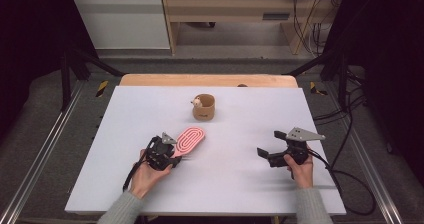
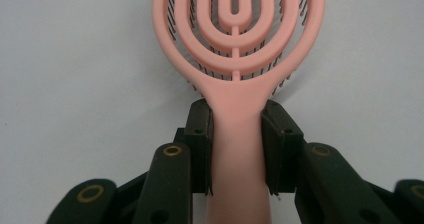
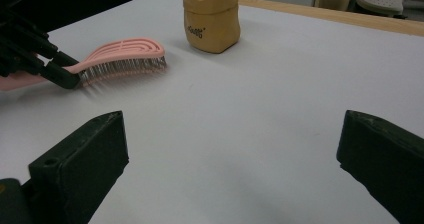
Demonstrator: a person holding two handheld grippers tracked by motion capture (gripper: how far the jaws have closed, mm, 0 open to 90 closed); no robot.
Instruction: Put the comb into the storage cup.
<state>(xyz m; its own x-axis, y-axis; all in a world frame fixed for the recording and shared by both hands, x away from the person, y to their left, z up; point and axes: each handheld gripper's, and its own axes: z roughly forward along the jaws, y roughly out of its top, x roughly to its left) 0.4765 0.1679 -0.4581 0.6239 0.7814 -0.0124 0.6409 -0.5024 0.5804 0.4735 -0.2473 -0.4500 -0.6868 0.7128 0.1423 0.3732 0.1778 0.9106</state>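
Pink brush (image 1: 190, 140) lies bristles down on the near-left of the white table (image 1: 240, 194), long axis running from near-left handle to far-right head. Left gripper (image 2: 235, 149) is clamped on its handle; handle end hidden under the jaws. Right gripper (image 1: 268, 145) stands wide, empty, well apart. Tan pouch (image 1: 204, 107) sits beyond; contents unclear

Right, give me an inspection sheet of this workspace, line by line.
Surface: white table top, wooden edge at the far side.
Job's things: pink hairbrush, bristles down on the table.
Clutter: tan pouch with a small thing poking out.
Grippers: left gripper shut on the brush handle; right gripper open, nothing between its jaws.
Cables: black cable trails from the right gripper.
Surroundings: dark frame, wooden furniture behind.
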